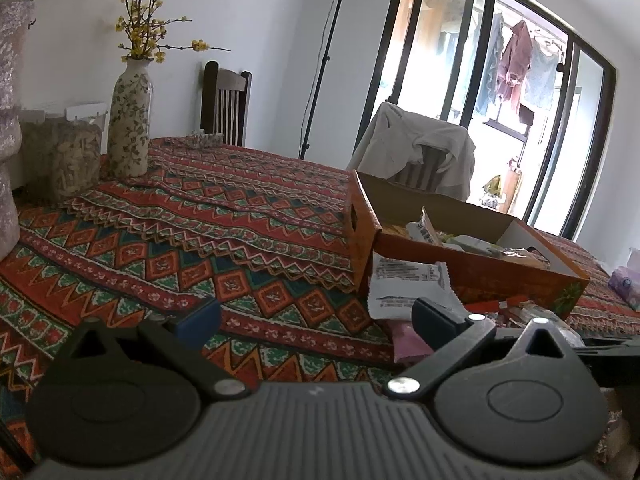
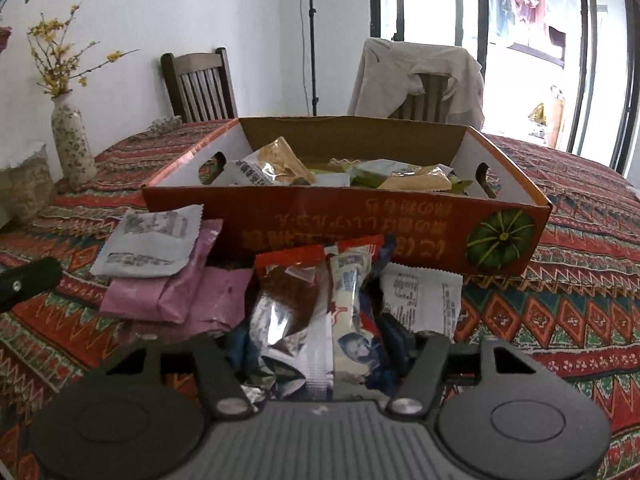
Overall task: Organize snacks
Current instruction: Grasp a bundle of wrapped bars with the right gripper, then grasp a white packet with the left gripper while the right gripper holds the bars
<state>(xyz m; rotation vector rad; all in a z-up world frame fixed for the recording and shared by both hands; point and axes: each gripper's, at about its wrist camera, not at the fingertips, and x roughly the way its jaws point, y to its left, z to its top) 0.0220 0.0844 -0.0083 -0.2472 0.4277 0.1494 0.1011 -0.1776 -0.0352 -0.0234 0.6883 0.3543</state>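
**Right gripper closed on snack packets, box partly filled**

R gripper: jaws pinched in on a clump of 2 packets, a silver/brown foil packet w/ red top edge and a white/blue packet beside it. Both look squeezed between the pads, so I read this as a grip, prob. the pick-up step. Clump sits just in front of the orange cardboard box, near wall side.

L gripper: jaws apart, nothing between them, hovering over the patterned tablecloth, left of the box. Looks idle.

Progress, judged from how things lie:
- Done: several packets already inside the box, tan, green and white wrappers piled loose.
- Left: at least 5 outside, all in front of the box. The 2 in the grip, a grey-white packet on top of a pink packet to the front-left, a white packet w/ printed back panel to the front-right. Roughly half done, a guess.

Writing: box front carries yellow East Asian characters, upside down from this view, plus a green pumpkin picture at its right end. Not legible enough to read. Packet text too small/blurred; no brand made out.

Beyond the box: floral vase w/ yellow sprigs far left, 2 chairs behind.
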